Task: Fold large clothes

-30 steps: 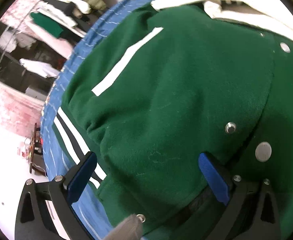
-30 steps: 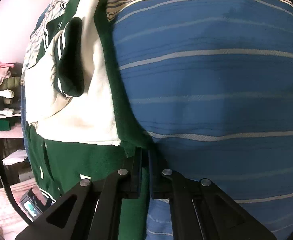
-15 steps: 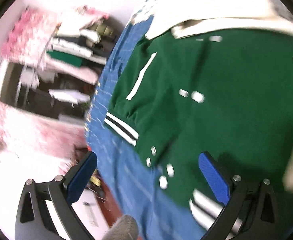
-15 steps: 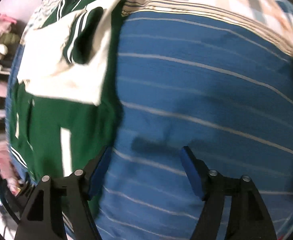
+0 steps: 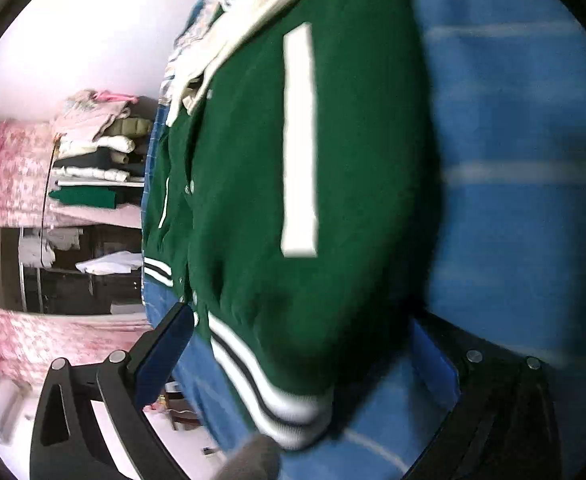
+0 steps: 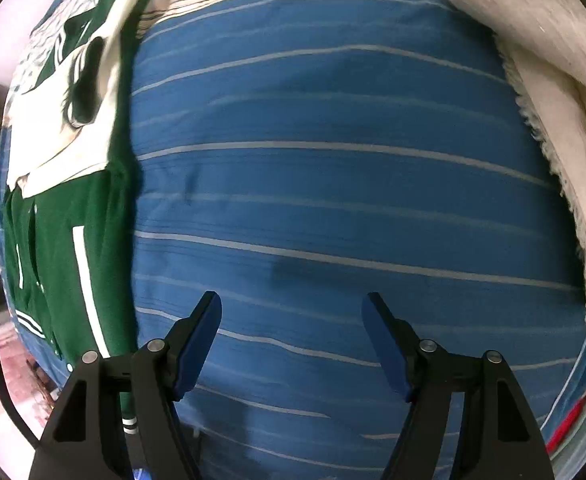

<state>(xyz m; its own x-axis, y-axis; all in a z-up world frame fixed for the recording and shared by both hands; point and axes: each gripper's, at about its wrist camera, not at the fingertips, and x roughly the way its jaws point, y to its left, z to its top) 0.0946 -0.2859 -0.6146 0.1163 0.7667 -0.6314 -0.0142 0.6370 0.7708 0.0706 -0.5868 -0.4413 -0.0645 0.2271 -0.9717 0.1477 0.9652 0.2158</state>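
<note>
Lying on the striped blue bedspread [image 6: 333,184], the green jacket [image 5: 313,184] has its cream sleeve [image 6: 73,128] folded across the body; the long sides look turned in, while the final fold up from the hem seems left. The left gripper [image 5: 305,364] and right gripper [image 6: 291,344] are spread and empty.

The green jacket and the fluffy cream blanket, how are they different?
The green jacket has white stripes; the fluffy cream blanket is plain. The jacket looks smooth; the blanket has a shaggy edge. In the right wrist view the jacket lies at the left, the blanket at the right. Both rest on the blue striped bedcover.
</note>
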